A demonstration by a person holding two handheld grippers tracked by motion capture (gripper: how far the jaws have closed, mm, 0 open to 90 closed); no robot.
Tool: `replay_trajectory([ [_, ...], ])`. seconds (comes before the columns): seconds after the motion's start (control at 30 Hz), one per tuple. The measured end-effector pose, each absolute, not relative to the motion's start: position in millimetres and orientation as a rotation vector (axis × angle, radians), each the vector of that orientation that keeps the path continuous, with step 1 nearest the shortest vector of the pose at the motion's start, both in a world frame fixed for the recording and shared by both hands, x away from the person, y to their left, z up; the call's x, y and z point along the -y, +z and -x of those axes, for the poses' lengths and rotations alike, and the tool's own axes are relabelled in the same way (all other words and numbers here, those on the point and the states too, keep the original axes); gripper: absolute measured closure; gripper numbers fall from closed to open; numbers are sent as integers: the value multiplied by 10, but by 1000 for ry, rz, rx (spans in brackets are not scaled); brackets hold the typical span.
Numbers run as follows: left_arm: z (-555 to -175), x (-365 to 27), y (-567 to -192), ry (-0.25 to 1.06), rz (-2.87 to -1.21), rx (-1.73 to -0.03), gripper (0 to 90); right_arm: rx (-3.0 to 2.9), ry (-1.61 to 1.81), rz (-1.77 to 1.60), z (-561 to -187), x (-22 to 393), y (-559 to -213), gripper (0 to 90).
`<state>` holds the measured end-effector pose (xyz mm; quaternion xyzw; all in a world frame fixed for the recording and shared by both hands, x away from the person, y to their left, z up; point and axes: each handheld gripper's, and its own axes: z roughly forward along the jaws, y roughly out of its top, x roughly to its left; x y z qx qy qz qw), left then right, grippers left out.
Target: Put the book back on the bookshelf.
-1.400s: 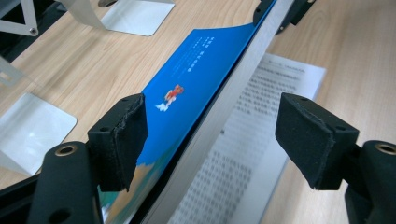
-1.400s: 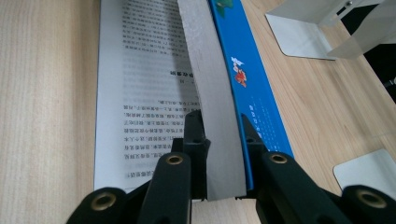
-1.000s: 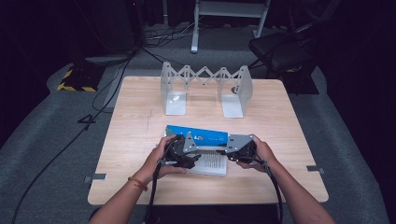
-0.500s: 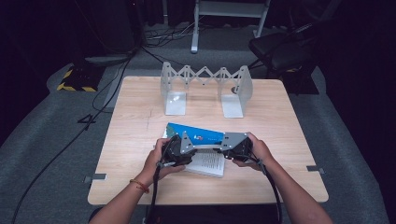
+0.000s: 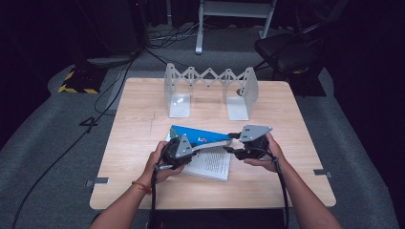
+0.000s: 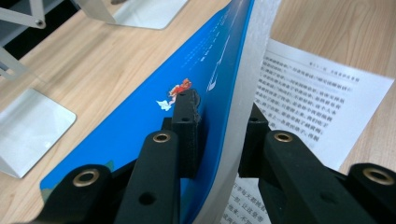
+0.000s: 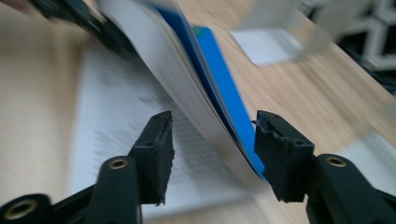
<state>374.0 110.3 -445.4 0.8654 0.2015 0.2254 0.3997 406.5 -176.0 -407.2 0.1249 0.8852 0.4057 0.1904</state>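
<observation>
Left gripper (image 6: 219, 135) is clamped on the book's (image 5: 198, 137) lifted blue half while my right gripper (image 7: 212, 154), jaws just opened around that stack, must regrip before I close it.

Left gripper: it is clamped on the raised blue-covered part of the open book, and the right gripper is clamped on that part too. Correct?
Not quite. The left gripper does clamp the book, but the right gripper has just been opening: in the right gripper view its jaws stand apart around the pages, not pressing.

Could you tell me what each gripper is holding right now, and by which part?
The left gripper clamps the blue book's raised cover and pages. The right gripper, jaws just opened, straddles them without gripping.
</observation>
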Motion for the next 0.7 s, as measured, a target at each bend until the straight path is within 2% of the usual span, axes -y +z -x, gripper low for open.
replay_trajectory([
  [0.07, -3734, -1136, -4446, 566, -2176, -507, 751, -2476, 1149, -471, -4165, 1952, -4164, 426],
  [0.2, -3727, -1203, -4430, 550, -2139, -515, 757, -2483, 1112, -615, -4309, 2145, -4475, 417],
  [0.4, -3726, -1322, -4414, 504, -2083, -522, 757, -2558, 1009, -669, -4445, 2092, -4840, 426],
  [0.63, -3683, -1435, -4351, 501, -2051, -516, 759, -2583, 1066, -642, -4438, 1907, -4949, 403],
  [0.7, -3672, -1456, -4341, 498, -2051, -513, 759, -2591, 1103, -614, -4424, 1858, -4939, 461],
])
